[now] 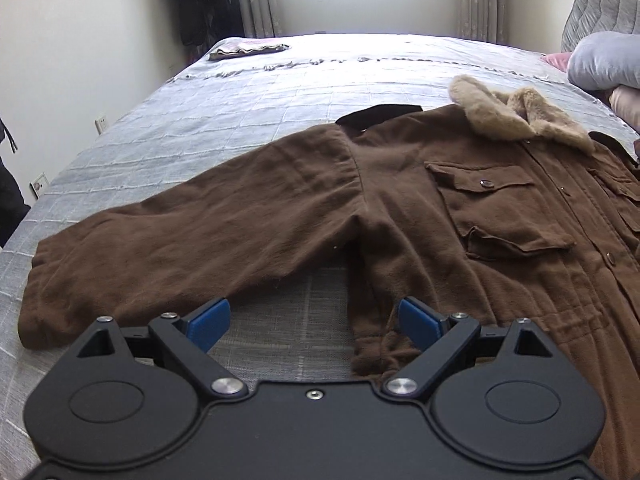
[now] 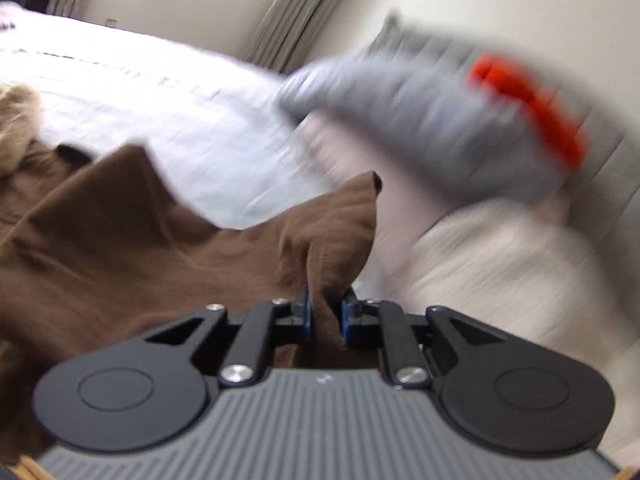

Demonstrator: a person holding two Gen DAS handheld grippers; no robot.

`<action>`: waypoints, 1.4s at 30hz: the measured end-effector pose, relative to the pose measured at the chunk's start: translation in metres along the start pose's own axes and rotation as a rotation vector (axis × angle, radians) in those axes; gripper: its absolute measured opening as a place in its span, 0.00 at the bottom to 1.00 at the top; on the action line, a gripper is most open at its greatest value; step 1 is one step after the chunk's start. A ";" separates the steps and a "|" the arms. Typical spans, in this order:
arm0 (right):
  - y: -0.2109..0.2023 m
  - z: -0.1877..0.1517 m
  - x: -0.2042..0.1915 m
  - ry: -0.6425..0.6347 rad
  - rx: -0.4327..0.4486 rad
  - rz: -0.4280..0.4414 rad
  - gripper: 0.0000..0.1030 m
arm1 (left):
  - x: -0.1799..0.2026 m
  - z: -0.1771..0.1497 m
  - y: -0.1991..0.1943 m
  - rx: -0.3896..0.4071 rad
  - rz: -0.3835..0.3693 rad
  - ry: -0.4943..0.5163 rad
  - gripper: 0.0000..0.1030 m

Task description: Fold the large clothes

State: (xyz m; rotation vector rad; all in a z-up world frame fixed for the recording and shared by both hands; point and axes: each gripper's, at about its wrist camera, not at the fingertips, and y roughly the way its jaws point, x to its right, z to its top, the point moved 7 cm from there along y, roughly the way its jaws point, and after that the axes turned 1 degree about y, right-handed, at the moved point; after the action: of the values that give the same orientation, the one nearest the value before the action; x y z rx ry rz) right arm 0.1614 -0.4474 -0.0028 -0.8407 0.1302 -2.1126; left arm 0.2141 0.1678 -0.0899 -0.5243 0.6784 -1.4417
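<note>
- Blue pads (image 1: 208, 322) of the left gripper (image 1: 314, 320) stand wide apart, released, holding nothing; they hover low over the bed (image 1: 160, 120), in the gap between the sleeve (image 1: 180, 236) and the side of the coat (image 1: 460, 220).
- Right gripper (image 2: 325, 314) is clenched on a bunched fold of brown cloth, which rises in a peak above the pads; which part of the coat this is I cannot tell, likely the other sleeve or edge.
- Coat lies face up across the bed, fur collar (image 1: 516, 114) toward the far side, pockets showing, one sleeve spread out flat to the left.
- Right view is blurred, which suggests quick movement; pillows (image 2: 420, 120) sit near on that side.
- Risk: the right grip holds only a narrow pinch of thick cloth. A fast pull could let it slip out, or drag the whole coat askew and spoil the flat lay.
- Risk: heavy cloth lifted by one point may twist, so the fold lands crooked or bunched over the front.
- Risk: the left gripper sits between two layers; closing here could catch the bedspread with the coat edge, or take both sleeve and side seam at once.
- Collar bulk may keep any fold across the top from lying flat.
</note>
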 end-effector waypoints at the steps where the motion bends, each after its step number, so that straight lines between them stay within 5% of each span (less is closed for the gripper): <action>1: -0.009 0.009 0.013 -0.041 0.037 -0.071 0.12 | 0.000 0.000 -0.001 0.001 -0.002 -0.002 0.89; 5: -0.017 0.023 0.066 -0.154 0.076 -0.344 0.12 | 0.000 -0.003 -0.003 0.001 -0.012 -0.012 0.89; 8: 0.018 0.003 0.085 -0.255 -0.036 -0.427 0.14 | 0.000 -0.006 -0.004 -0.004 -0.021 -0.016 0.89; 11: 0.051 -0.028 0.074 -0.407 -0.121 -0.483 0.39 | 0.000 -0.006 -0.006 -0.008 -0.026 -0.020 0.89; 13: 0.054 -0.033 0.067 -0.389 -0.115 -0.499 0.68 | -0.001 -0.006 -0.010 -0.003 -0.027 -0.011 0.89; 15: 0.042 -0.025 0.056 -0.329 -0.081 -0.445 0.77 | -0.005 -0.004 -0.013 0.002 -0.025 -0.001 0.89; 20: -0.004 0.003 0.027 -0.246 0.037 -0.300 0.79 | -0.003 0.013 -0.009 0.024 -0.045 -0.033 0.89; 27: -0.030 0.055 -0.065 -0.076 0.060 0.254 0.82 | 0.038 0.068 0.027 0.103 -0.107 0.051 0.89; 32: -0.013 0.081 -0.147 -0.077 0.024 0.554 0.84 | 0.060 0.127 0.082 0.149 -0.125 0.173 0.89; 37: 0.021 0.103 -0.221 -0.054 -0.038 0.706 0.85 | 0.088 0.171 0.146 0.159 -0.207 0.271 0.88; 42: 0.066 0.100 -0.263 -0.168 -0.076 0.708 0.85 | 0.112 0.194 0.202 0.128 -0.341 0.288 0.88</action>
State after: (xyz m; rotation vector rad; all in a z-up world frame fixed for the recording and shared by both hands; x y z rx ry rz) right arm 0.3783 -0.2762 -0.0872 -0.8544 0.3631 -1.3779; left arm 0.4939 0.0568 -0.1040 -0.3453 0.7413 -1.8924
